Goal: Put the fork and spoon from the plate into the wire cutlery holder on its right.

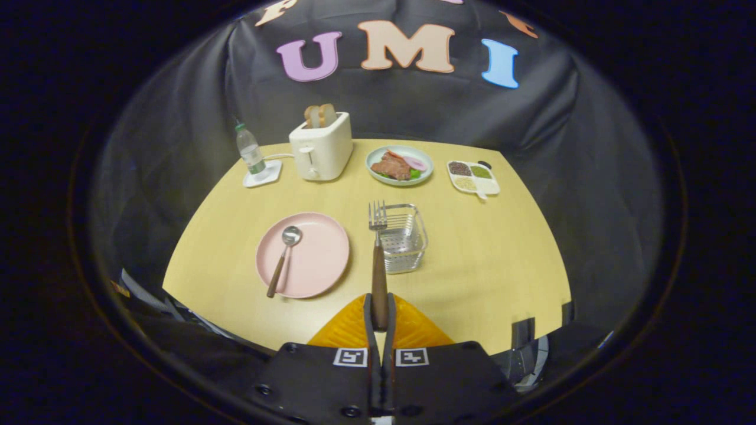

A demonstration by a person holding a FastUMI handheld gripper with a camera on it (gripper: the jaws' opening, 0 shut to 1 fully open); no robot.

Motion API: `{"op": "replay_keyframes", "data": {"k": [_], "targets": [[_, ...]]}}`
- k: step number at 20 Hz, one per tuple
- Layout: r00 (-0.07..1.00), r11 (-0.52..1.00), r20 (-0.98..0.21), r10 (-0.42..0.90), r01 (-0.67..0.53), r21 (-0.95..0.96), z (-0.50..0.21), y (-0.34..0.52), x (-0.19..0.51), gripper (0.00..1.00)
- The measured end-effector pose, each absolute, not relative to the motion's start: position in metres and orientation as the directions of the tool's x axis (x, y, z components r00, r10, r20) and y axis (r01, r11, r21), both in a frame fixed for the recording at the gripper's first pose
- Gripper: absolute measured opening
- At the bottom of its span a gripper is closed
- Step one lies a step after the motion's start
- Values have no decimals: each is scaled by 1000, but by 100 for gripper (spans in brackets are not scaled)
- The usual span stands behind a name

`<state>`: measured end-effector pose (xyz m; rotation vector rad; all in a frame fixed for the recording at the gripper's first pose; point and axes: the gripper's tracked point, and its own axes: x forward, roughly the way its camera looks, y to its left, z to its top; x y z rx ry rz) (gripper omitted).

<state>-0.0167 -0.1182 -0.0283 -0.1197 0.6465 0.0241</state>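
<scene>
Hand-held gripper point(379, 316) clamped on wooden-handled steel fork point(378, 260); fork runs straight ahead, tines forward, beside square wire cutlery holder point(403, 238).

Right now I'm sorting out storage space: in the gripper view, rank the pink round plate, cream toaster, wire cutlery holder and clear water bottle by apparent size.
1. Pink round plate
2. Cream toaster
3. Wire cutlery holder; the toaster sits farther back, so their order is unsure
4. Clear water bottle

The gripper is shut on the wooden-handled fork.

Spoon point(284, 252) on plate point(319, 260), holder point(403, 239) rightward
</scene>
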Motion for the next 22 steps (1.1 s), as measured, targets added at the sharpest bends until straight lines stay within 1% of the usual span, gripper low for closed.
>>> {"op": "replay_keyframes", "data": {"k": [4,8,11,15,19,21,22], "targets": [[742,984,-668,-56,-71,-161,-24,-143,-7,4],[657,991,-753,-35,-77,-113,-34,-143,6,3],[594,992,-803,-51,-65,-111,-49,-146,14,3],[553,988,-831,-57,-86,-125,-62,-138,23,4],[540,989,-840,-56,-88,-123,-64,-136,35,4],[538,988,-841,-50,-94,-119,-63,-134,39,6],[543,988,-838,-47,-98,-119,-64,-134,41,9]]}}
